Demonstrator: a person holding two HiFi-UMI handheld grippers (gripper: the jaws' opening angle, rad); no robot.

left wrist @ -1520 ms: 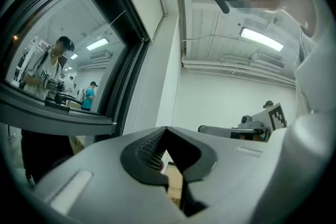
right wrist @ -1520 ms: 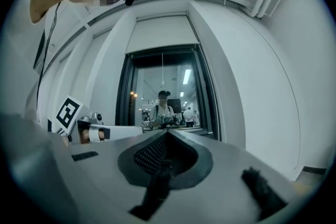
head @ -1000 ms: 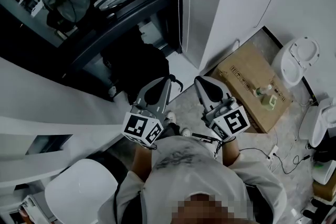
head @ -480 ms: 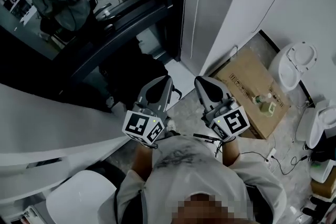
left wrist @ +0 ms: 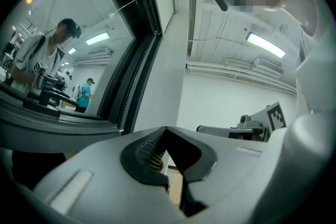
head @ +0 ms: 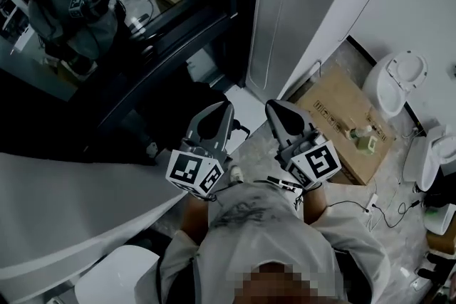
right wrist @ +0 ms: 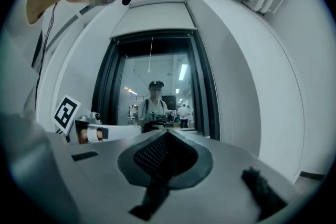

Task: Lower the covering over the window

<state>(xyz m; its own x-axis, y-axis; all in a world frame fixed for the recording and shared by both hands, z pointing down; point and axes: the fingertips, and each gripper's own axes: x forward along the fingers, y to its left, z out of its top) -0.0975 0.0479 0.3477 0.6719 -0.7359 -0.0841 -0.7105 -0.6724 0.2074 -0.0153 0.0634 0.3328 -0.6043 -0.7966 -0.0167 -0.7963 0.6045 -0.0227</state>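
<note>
The dark-framed window fills the upper left of the head view, and its glass stands uncovered. In the right gripper view the window is straight ahead, with a white blind housing above it and a thin cord hanging down the middle. My left gripper and right gripper are held side by side in front of my chest, short of the window. Both are shut and hold nothing. The shut jaws of the left gripper and of the right gripper each fill the bottom of that gripper's own view.
A person stands behind the glass. A cardboard box with a bottle lies on the floor at right, near white fixtures. A cable and power strip lie at lower right. A white curved counter and stool are at left.
The head view has drifted, so the window and counter sit lower and further left, and the stool has slid toward the bottom edge. Both grippers stay shut, side by side.
</note>
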